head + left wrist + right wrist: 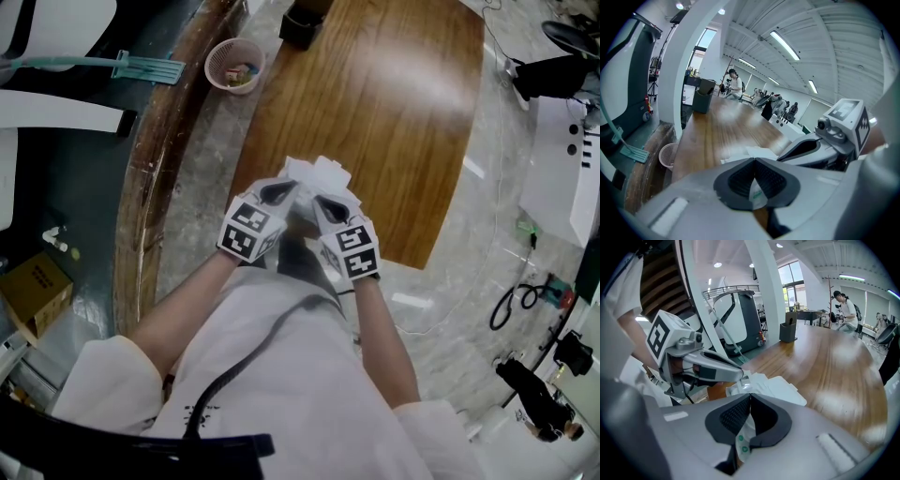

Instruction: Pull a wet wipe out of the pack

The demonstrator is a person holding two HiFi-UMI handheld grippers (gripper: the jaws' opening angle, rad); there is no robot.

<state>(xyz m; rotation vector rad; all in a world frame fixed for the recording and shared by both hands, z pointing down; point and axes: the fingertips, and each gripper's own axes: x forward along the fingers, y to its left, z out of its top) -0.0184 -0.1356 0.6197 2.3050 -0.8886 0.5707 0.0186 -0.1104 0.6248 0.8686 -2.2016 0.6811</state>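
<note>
The left tool (753,161) is clamped shut on a thin white edge of the pack (322,172), with green print showing between its pads. I judge this grip is there to keep the pack from sliding. The pack sits between the two tools at the near end of the wooden table (403,112). It is a soft, flattish white packet, rumpled where the tips meet it. The right tool (750,397) is also closed on white wrapping with green dots, probably the flap or the opposite edge. That would let it pull against the left tool's hold. No wipe can be seen drawn out yet.
</note>
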